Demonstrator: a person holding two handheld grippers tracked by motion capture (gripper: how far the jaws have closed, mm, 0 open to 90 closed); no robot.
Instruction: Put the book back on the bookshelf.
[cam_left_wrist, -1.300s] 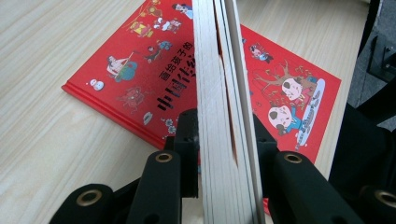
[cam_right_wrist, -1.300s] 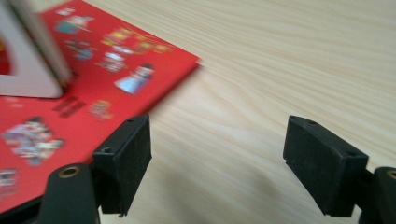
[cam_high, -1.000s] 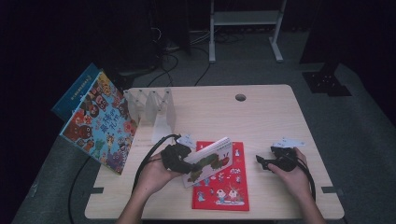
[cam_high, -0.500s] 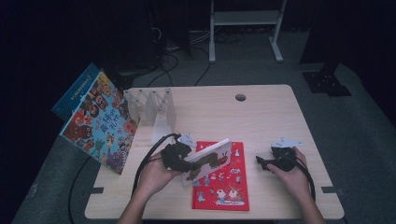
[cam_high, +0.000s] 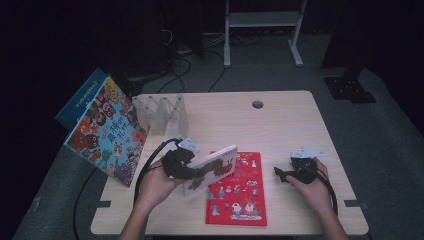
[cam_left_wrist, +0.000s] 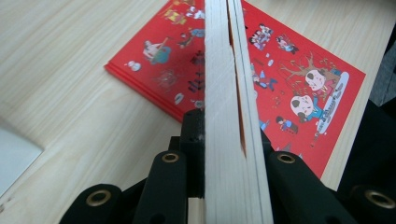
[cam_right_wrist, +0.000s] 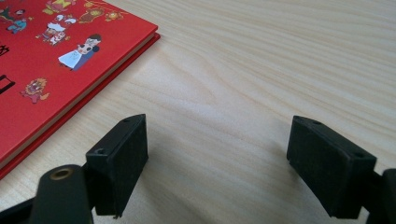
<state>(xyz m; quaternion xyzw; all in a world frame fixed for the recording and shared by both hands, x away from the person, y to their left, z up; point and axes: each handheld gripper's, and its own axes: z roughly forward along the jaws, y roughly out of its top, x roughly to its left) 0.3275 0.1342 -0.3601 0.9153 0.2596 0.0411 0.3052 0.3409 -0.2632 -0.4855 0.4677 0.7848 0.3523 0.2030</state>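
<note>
Left claw (cam_high: 192, 172) is clamped on the edge of a book (cam_high: 212, 167), tilted up off the red book (cam_high: 239, 192) near the surface's front edge; its jaws just closed further on it. Right claw (cam_high: 280, 174) rests wide, holding nothing. Next, probably: carry it to the clear rack (cam_high: 161, 111) at the back-left corner. Cover writing unreadable

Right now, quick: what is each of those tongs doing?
Left tongs: closed on the white-edged book, tilted above the red book.
Right tongs: open, holding nothing, low over the table.
</note>
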